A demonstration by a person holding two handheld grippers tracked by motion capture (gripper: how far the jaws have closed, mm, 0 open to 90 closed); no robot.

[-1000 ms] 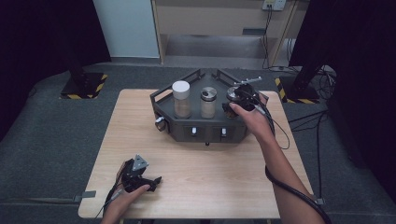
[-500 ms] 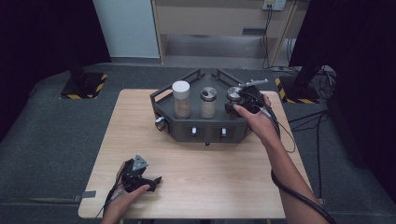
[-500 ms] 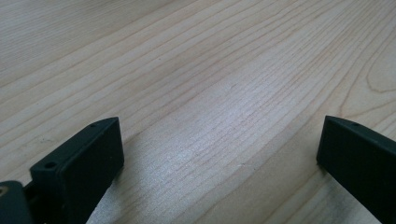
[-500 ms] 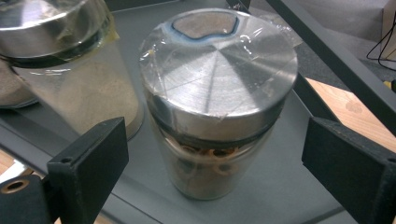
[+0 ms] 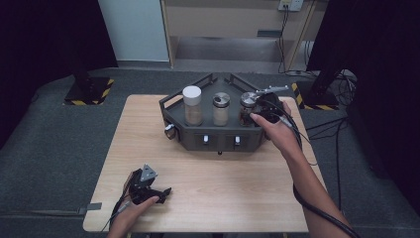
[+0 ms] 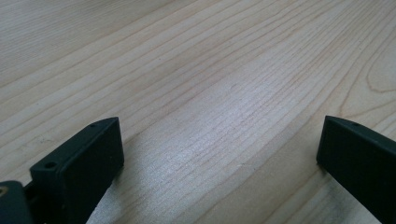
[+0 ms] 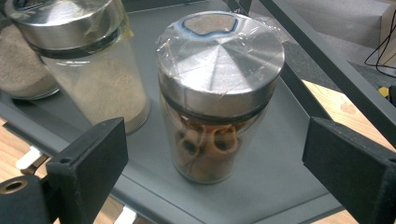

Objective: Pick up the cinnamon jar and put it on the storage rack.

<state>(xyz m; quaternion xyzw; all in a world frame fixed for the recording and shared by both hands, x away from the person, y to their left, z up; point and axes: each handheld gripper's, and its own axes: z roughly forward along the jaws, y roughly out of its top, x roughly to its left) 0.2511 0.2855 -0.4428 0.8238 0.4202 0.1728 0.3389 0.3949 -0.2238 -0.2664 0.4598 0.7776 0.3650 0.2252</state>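
Backing off a little from the tray, the right gripper now sits slightly nearer the person than it did a second ago, and its jaws have just been opening with nothing pressed between them.

Going left to right across the table (image 5: 208, 188): the left gripper (image 5: 161, 191) rests on the bare wood near the front left corner, held by the person's left hand (image 5: 131, 215). Its jaws stand wide apart over the wood grain, gripping nothing, as the left gripper view (image 6: 219, 154) shows.

Farther back stands a dark grey tray (image 5: 171, 106) holding 3 jars in a row. At the left is a jar with a white lid (image 5: 192, 105), filled with pale powder. In the middle is a steel-lidded jar (image 5: 221, 109) of similar powder.

At the right is the cinnamon jar (image 5: 246, 108), upright on the tray floor, steel lid on and wrapped in clear film, brown curled sticks inside (image 7: 219, 93). The right gripper (image 5: 257, 111) is just beside it, jaws open on either side of it and clear of the glass.
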